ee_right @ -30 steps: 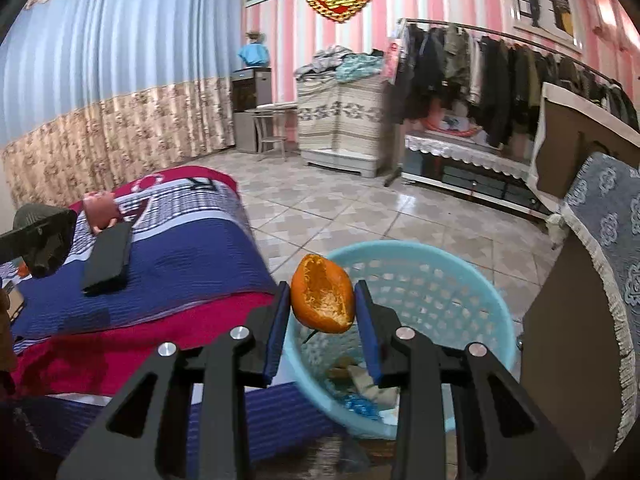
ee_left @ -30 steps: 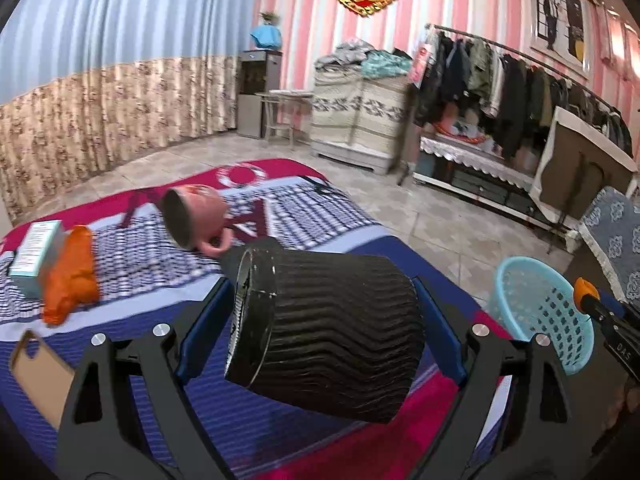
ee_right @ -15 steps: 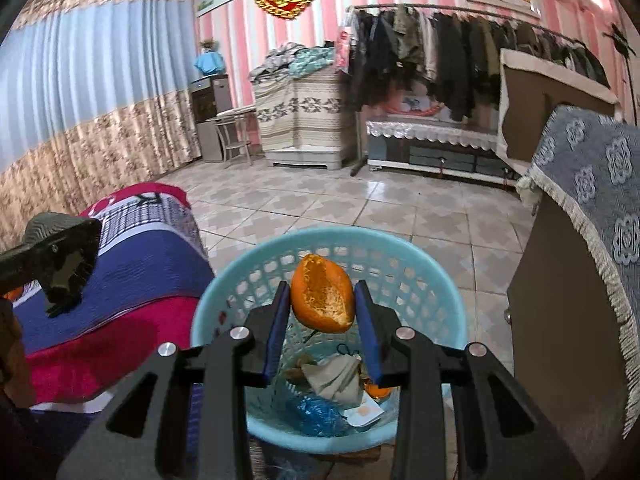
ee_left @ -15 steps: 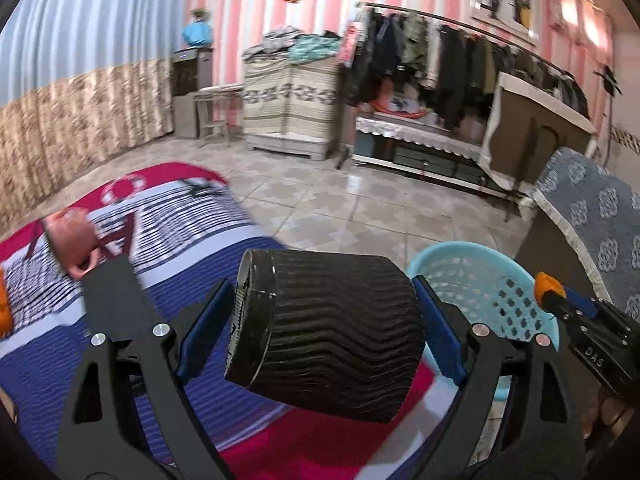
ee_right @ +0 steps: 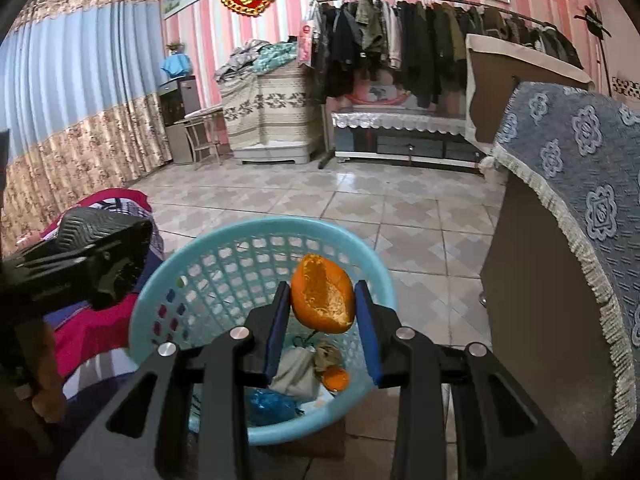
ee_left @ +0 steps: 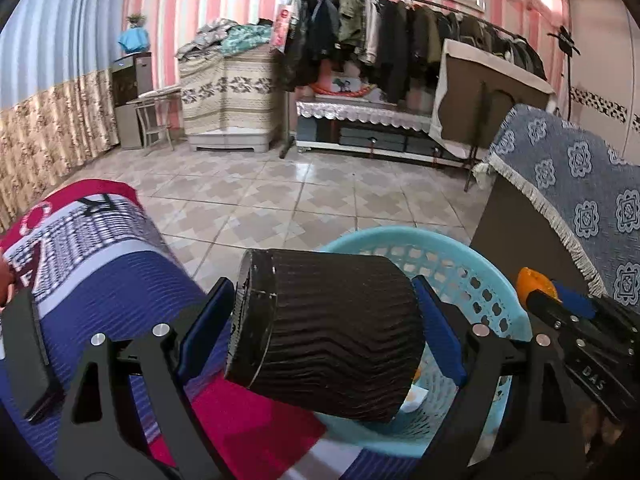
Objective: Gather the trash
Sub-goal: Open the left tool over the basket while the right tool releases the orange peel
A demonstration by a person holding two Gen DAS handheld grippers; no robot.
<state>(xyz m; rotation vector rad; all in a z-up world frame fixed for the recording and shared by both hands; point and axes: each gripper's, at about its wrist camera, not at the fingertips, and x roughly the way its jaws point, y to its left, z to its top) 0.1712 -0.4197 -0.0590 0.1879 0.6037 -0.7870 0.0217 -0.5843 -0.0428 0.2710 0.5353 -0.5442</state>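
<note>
My left gripper (ee_left: 320,316) is shut on a black ribbed paper cup (ee_left: 332,328) that lies sideways between its blue pads, over the near rim of the light blue basket (ee_left: 472,272). My right gripper (ee_right: 322,312) is shut on a piece of orange peel (ee_right: 323,300), held above the middle of the same basket (ee_right: 192,272). In the right wrist view the cup (ee_right: 100,236) and left gripper show at the left edge. In the left wrist view the right gripper (ee_left: 536,292) with the peel (ee_left: 534,282) shows at the right. The basket holds crumpled paper, a blue bag and more peel.
A bed with a blue, red and white cover (ee_left: 100,276) lies left of the basket, with a black phone (ee_left: 24,352) on it. A cabinet draped in blue patterned cloth (ee_right: 572,208) stands close on the right. Tiled floor (ee_right: 360,200) stretches beyond to a clothes rack (ee_left: 400,40).
Both grippers have swung right, from over the bed to over the basket. The cup and the peel stay gripped. The mug and other bed items have left the left wrist view.
</note>
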